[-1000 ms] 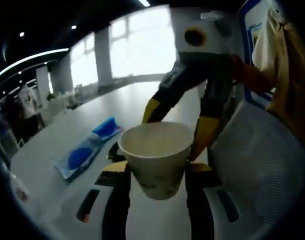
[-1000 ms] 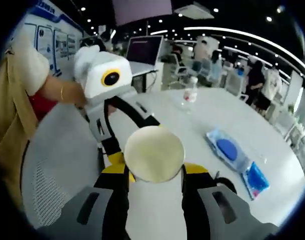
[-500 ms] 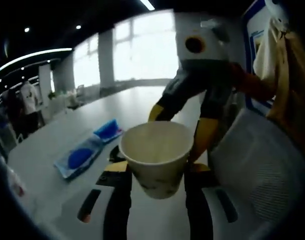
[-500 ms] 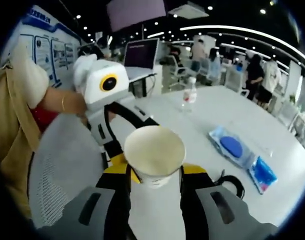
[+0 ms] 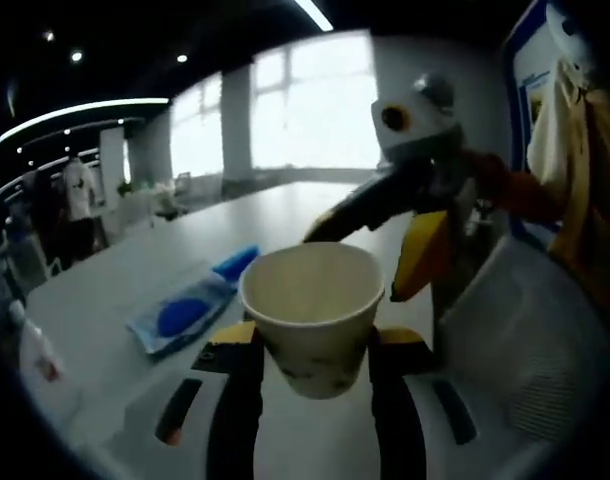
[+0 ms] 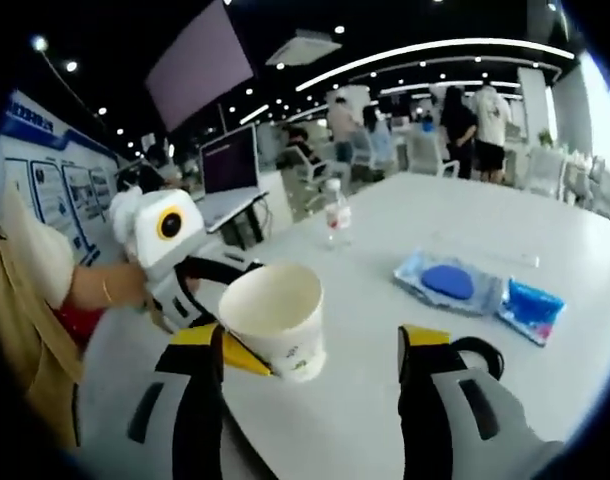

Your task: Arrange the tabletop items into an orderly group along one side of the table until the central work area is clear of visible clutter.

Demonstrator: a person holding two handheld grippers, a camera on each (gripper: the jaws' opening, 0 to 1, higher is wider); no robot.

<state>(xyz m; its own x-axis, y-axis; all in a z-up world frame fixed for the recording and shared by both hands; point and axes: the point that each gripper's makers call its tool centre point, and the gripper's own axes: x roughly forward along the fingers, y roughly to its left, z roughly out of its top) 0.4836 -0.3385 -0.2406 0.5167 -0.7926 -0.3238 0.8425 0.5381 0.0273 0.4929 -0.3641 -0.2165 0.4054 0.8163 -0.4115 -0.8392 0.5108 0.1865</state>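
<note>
Office hall with ceiling strip lights lay behind a long white worktop (image 6: 455, 210). Left hand-held gripper (image 5: 310, 345) was clamped on a paper cup (image 5: 312, 320), held upright above the worktop's near edge. Right hand-held gripper (image 6: 310, 350) stood with jaws wide apart, the cup (image 6: 275, 320) by its left jaw; contact unclear. Blue packets (image 6: 475, 290) lay flat further along the worktop; a water bottle (image 6: 333, 212) stood beyond them. A mesh chair back (image 5: 525, 330) showed beside the cup.
</note>
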